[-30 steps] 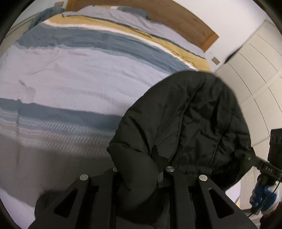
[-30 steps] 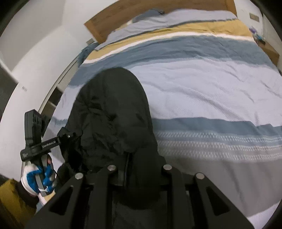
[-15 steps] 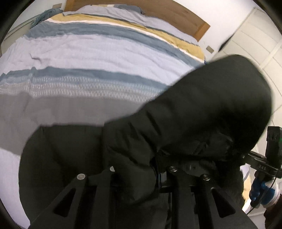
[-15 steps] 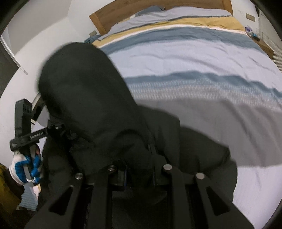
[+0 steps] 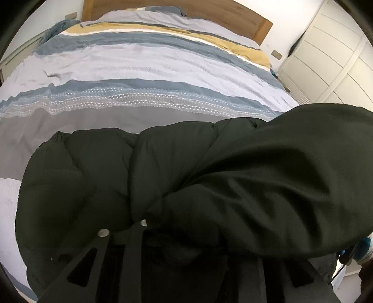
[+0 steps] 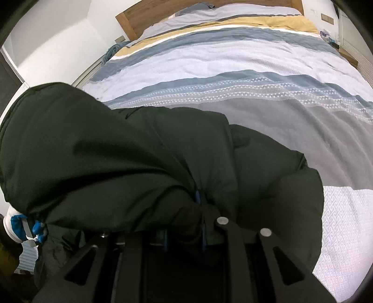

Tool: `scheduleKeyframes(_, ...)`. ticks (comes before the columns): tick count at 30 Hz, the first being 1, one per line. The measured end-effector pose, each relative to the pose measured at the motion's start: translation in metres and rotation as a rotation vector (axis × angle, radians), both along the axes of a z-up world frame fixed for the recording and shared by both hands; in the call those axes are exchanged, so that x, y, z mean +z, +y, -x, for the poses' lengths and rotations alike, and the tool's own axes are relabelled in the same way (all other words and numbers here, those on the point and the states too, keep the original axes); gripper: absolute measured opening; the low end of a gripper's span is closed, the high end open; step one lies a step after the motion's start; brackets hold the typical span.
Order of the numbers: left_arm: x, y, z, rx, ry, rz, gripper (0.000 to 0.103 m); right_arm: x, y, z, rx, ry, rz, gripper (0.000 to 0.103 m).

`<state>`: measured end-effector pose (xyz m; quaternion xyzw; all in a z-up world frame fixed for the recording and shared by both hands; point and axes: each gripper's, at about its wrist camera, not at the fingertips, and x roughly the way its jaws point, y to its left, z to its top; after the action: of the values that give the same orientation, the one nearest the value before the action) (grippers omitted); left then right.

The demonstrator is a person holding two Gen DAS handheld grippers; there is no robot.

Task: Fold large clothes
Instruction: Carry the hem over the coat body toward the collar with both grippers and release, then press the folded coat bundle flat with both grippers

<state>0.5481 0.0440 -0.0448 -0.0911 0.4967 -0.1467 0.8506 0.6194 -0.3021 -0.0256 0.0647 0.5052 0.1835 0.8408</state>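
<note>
While only one garment is in play, a bulky black padded jacket, it fills the lower half of both wrist views and covers much of what lies beneath it. It lies on the near end of one bed, over the grey band of a striped duvet, with a rounded part, seemingly a hood, raised between the two grippers.

Two grippers are present. The left gripper shows just its left finger clearly; the other is buried under the black fabric, so I cannot tell from the pictures whether its jaws are together or clamped on the cloth. The right gripper has its jaws drawn close on a bunched fold of the jacket, blue pads just showing beside the cloth.

One gloved hand, blue and white, peeps out under the fabric at the left edge of the right wrist view; a sliver of blue glove also appears at the right edge of the left wrist view.

Beyond the jacket the duvet runs open to a wooden headboard. White cupboard doors stand to the right of the bed.
</note>
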Motion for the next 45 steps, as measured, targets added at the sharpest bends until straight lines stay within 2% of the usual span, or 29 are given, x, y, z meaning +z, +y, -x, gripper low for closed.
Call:
scheduleKeyframes(2,0.004,-0.004,0.005,-0.02,-0.013,-0.029,0.037,0.005,0.002,0.003,0.008,-0.012,0.009,0.02)
scheduleKeyframes(7,0.009,-0.007,0.014,-0.047,-0.037,-0.081,0.038,0.019,0.002,0.015,0.04,-0.034,0.049,0.024)
scheduleKeyframes(10,0.013,-0.005,0.02,-0.047,-0.036,-0.066,0.04,0.032,-0.002,0.025,0.058,-0.042,0.063,0.029)
scheduleKeyframes(12,0.016,-0.002,0.03,-0.054,-0.042,-0.06,0.046,0.038,-0.005,0.035,0.072,-0.041,0.078,0.033)
scheduleKeyframes(17,0.025,0.005,0.056,-0.091,-0.037,-0.078,0.058,0.039,-0.016,0.058,0.077,-0.006,0.117,0.033)
scheduleKeyframes(20,0.033,0.016,0.078,-0.105,-0.012,-0.074,0.06,0.041,-0.024,0.07,0.06,0.016,0.121,0.033)
scheduleKeyframes(24,0.057,0.035,0.105,-0.081,-0.011,-0.06,0.07,0.063,-0.033,0.086,0.03,0.001,0.101,0.033)
scheduleKeyframes(28,0.089,0.033,0.098,-0.068,-0.06,-0.034,0.078,0.095,-0.026,0.084,0.039,-0.052,0.074,0.033)
scheduleKeyframes(33,0.119,0.01,0.051,-0.054,-0.132,-0.021,0.083,0.124,0.013,0.052,0.089,-0.116,0.057,0.035)
scheduleKeyframes(36,0.114,-0.01,0.018,-0.061,-0.129,-0.006,0.085,0.124,0.041,0.037,0.103,-0.139,0.054,0.045)
scheduleKeyframes(39,0.094,-0.033,0.004,-0.085,-0.108,-0.05,0.085,0.111,0.061,0.025,0.124,-0.121,0.054,0.045)
scheduleKeyframes(43,0.049,-0.05,0.015,-0.115,-0.045,-0.118,0.085,0.08,0.079,0.024,0.171,-0.072,0.094,0.045)
scheduleKeyframes(45,0.03,-0.052,0.026,-0.122,-0.04,-0.152,0.085,0.064,0.08,0.031,0.187,-0.049,0.122,0.045)
